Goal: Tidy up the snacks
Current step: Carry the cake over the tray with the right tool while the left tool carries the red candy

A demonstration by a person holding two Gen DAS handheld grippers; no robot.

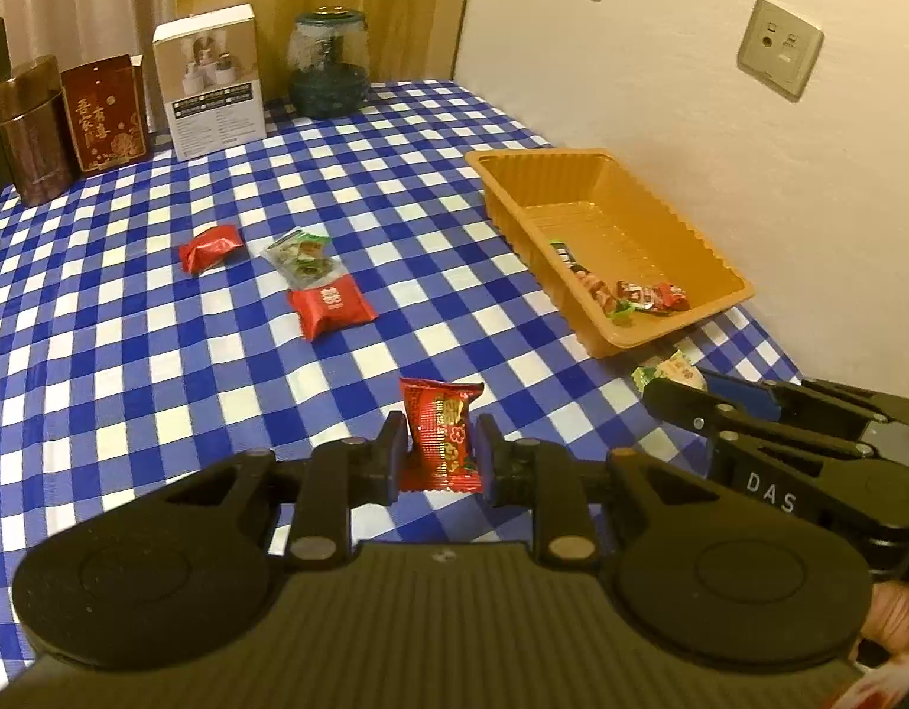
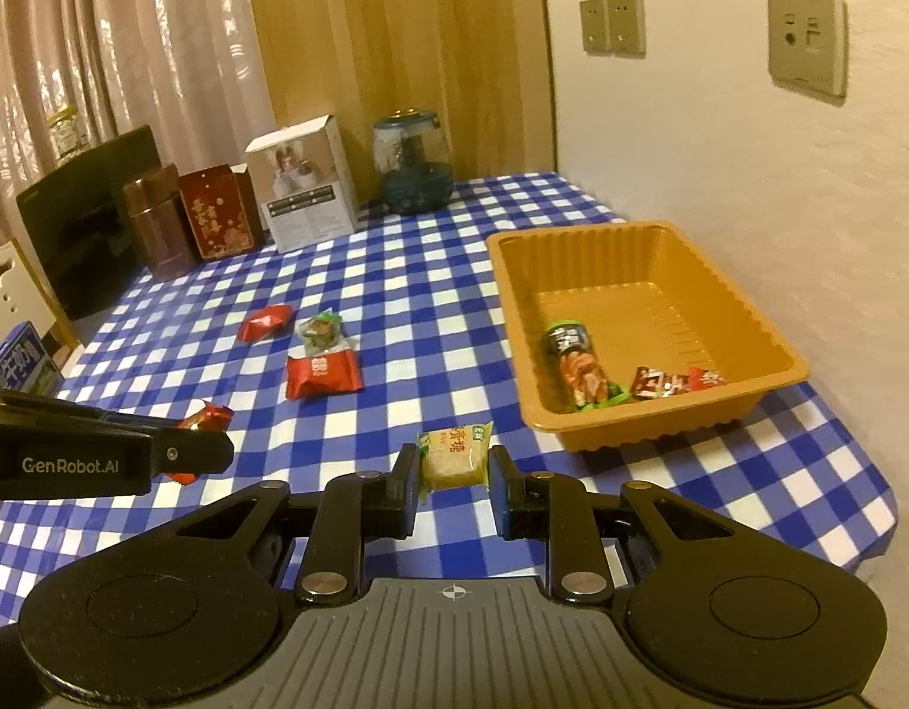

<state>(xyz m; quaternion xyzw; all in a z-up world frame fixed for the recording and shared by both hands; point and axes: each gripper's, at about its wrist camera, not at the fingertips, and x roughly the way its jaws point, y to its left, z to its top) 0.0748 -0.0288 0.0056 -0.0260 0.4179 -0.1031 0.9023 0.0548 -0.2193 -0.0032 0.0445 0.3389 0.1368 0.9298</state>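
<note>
The left gripper (image 1: 441, 452) is clenching a red packet (image 1: 442, 434) upright between its fingers, lifted clear of the checked cloth (image 1: 129, 354). The right gripper (image 2: 453, 484) is gripping a yellow packet (image 2: 454, 458) the same way; seen from the left wrist, that packet is poking out near the tray's (image 1: 484, 162) nearest corner. Both loads look headed for the orange tray, which is sitting at about two o'clock from the left gripper and one o'clock from the right, against the wall (image 1: 691, 88).

To do this step well, each hand is best carrying its packet over the rim before opening, since the ribbed wall is tall enough to catch a low packet. The tray's near end is already holding a few snacks (image 2: 578, 372), so the bare far half at twelve o'clock inside it seems the better drop spot. The grippers are close together, so going in one after the other should be avoiding a knock.

Three packets are waiting on the cloth at about eleven o'clock: a red pouch (image 1: 330, 310), a clear green one (image 1: 301, 257) touching it, and a crumpled red wrapper (image 1: 209, 248) just beside them.
</note>
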